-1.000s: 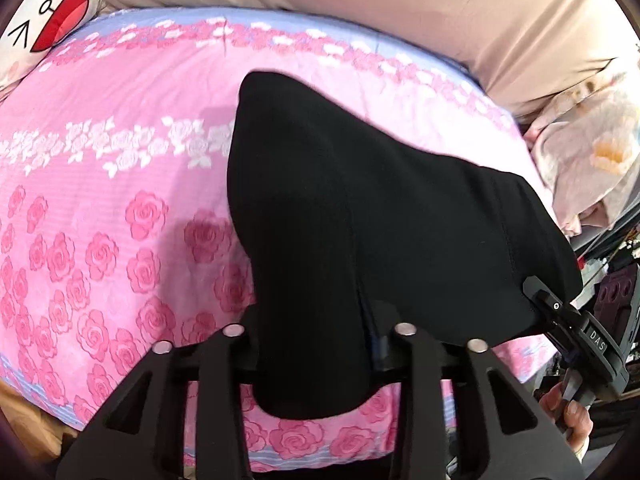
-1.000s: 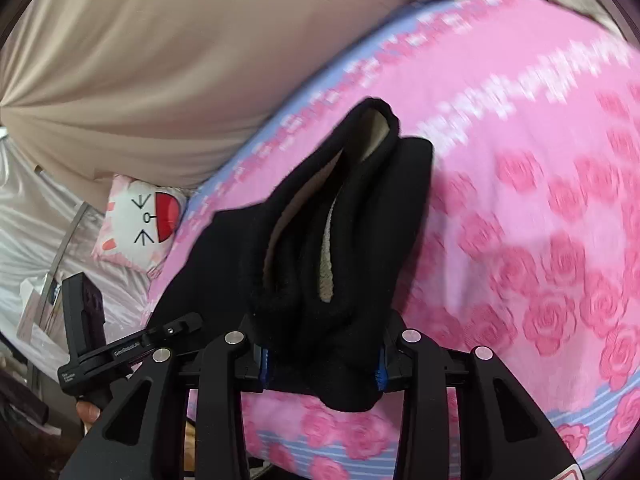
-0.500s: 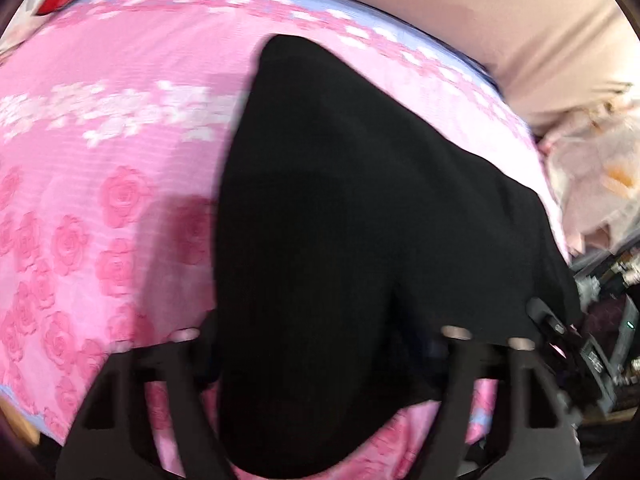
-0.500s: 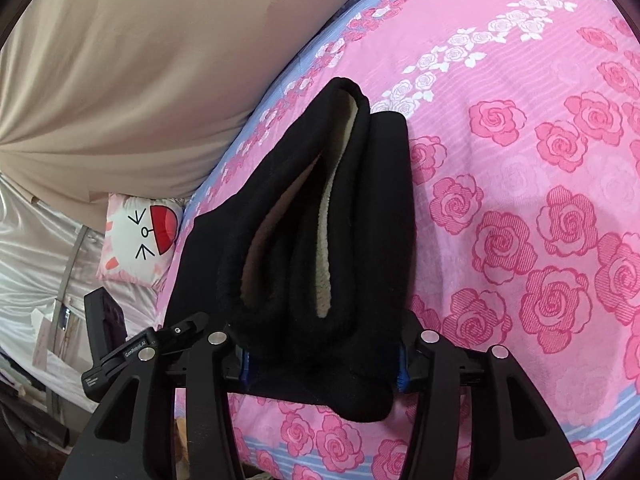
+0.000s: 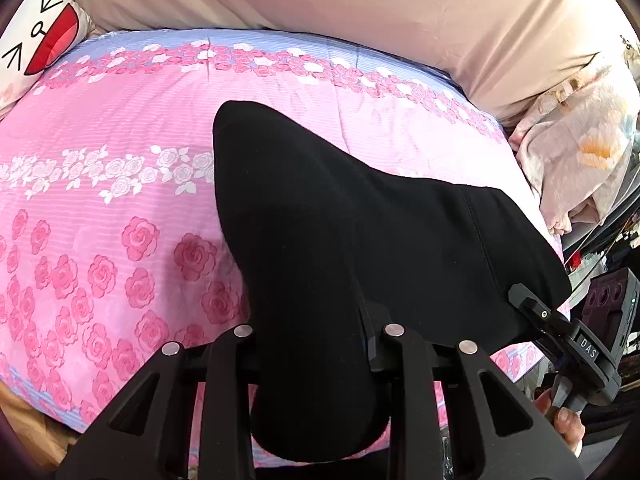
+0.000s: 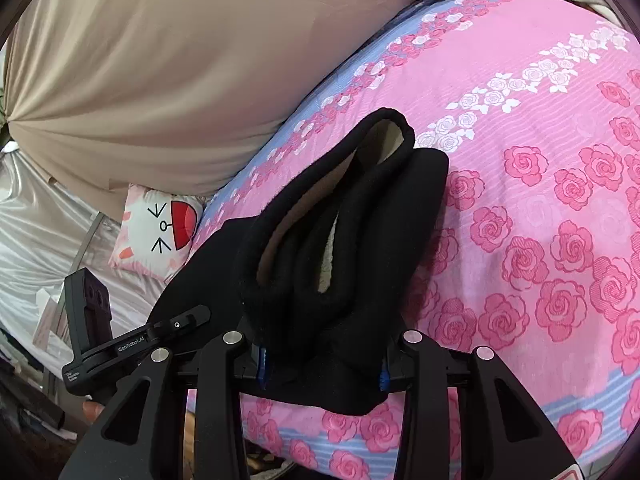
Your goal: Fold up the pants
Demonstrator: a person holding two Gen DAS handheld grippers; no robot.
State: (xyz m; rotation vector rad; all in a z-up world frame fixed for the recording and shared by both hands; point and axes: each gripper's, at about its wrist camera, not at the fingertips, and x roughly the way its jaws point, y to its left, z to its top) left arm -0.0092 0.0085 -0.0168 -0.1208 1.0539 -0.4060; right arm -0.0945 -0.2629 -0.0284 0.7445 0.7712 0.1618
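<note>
1. Left wrist view: my left gripper (image 5: pixel 316 344) has just been closing, and its jaws pinch a thick fold of the black fleece-lined pants (image 5: pixel 360 240), which drape from there onto the pink rose-print bedspread (image 5: pixel 120 184).
2. Right wrist view: my right gripper (image 6: pixel 320 360), jaws narrowed again, clamps the bunched waistband end (pale lining showing).
3. I judge a fold mid-carry; next both ends need lowering evenly onto the bedspread.

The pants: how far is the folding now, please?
Done: the pants look doubled, with stacked layers visible in the right wrist view. In hand: the left gripper and right gripper each grip one end over the bedspread. Left: lay flat, release.
</note>
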